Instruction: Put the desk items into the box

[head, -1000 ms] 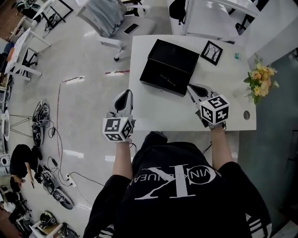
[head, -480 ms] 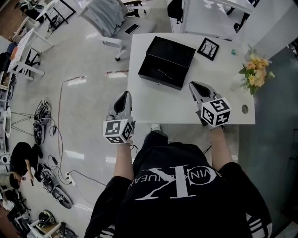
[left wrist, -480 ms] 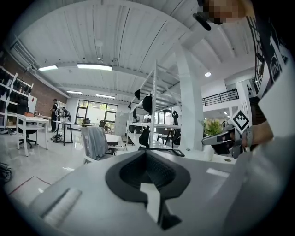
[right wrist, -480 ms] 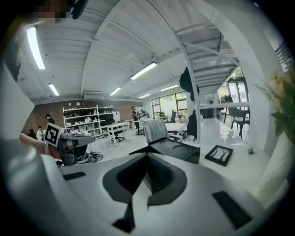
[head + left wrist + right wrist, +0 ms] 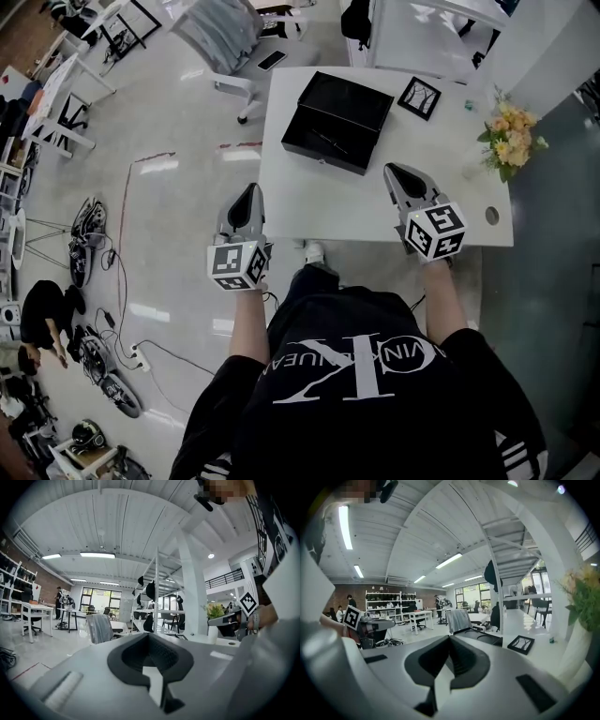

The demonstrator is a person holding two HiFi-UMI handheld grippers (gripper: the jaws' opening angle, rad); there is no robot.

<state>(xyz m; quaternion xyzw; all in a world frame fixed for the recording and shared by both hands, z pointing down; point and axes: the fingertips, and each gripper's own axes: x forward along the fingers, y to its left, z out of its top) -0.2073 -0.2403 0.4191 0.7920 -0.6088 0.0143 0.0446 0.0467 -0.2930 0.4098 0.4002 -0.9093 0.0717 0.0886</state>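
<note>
A black box (image 5: 333, 111) lies open at the back left of the white table (image 5: 309, 202); a thin pen-like thing rests on its near half. A black picture frame (image 5: 419, 97) lies to its right, and yellow flowers (image 5: 506, 136) stand at the right edge. My right gripper (image 5: 394, 172) hovers over the near right of the table, shut and empty, a short way from the box's near right corner. My left gripper (image 5: 248, 190) is off the table's left edge, over the floor, also shut and empty. The right gripper view shows the box (image 5: 480, 637) and the frame (image 5: 524, 644) ahead.
A grey office chair (image 5: 220, 33) stands beyond the table's far left corner. Cables and gear (image 5: 89, 239) litter the floor at the left, where a person (image 5: 37, 323) crouches. A cable hole (image 5: 491, 215) sits near the table's right front corner. Another white desk (image 5: 422, 33) stands behind.
Both grippers have lifted a little. The right gripper's tip now stands farther from the box's near right corner than a second ago. Both stay shut and empty.
</note>
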